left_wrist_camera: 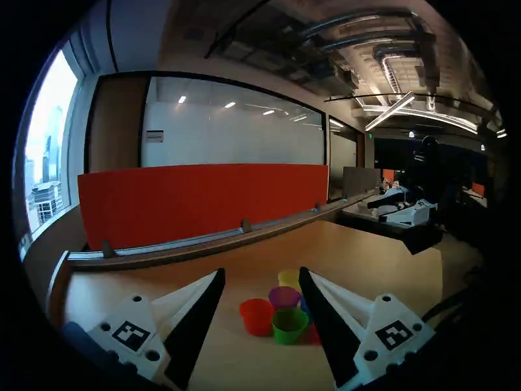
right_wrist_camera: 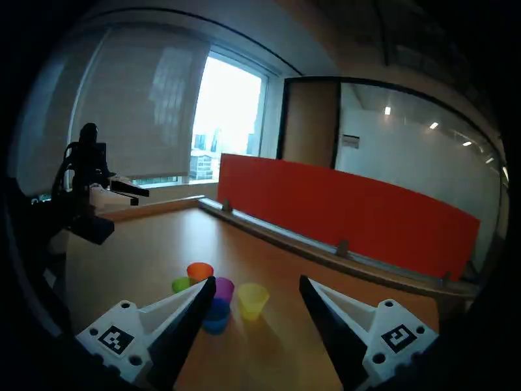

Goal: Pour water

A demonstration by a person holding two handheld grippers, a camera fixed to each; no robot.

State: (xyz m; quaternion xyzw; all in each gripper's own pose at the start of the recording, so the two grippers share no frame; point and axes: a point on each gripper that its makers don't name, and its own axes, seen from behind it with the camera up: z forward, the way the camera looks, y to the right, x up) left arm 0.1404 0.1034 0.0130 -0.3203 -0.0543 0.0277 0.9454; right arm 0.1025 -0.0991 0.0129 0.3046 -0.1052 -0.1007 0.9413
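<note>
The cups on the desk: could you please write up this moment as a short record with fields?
surface: wooden desk
cups: red cup, purple cup, green cup, yellow cup, blue cup; upright, clustered together
contents: cannot tell
left gripper: open, holding nothing
right gripper: open, holding nothing
backdrop: orange divider

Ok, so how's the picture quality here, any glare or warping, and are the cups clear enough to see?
Left gripper view: the window is blown out, the orange partition bows from the fisheye, and the cups look sharp. Right gripper view: the window glares white, the left side sits in deep shadow, and the cups stay readable.
</note>
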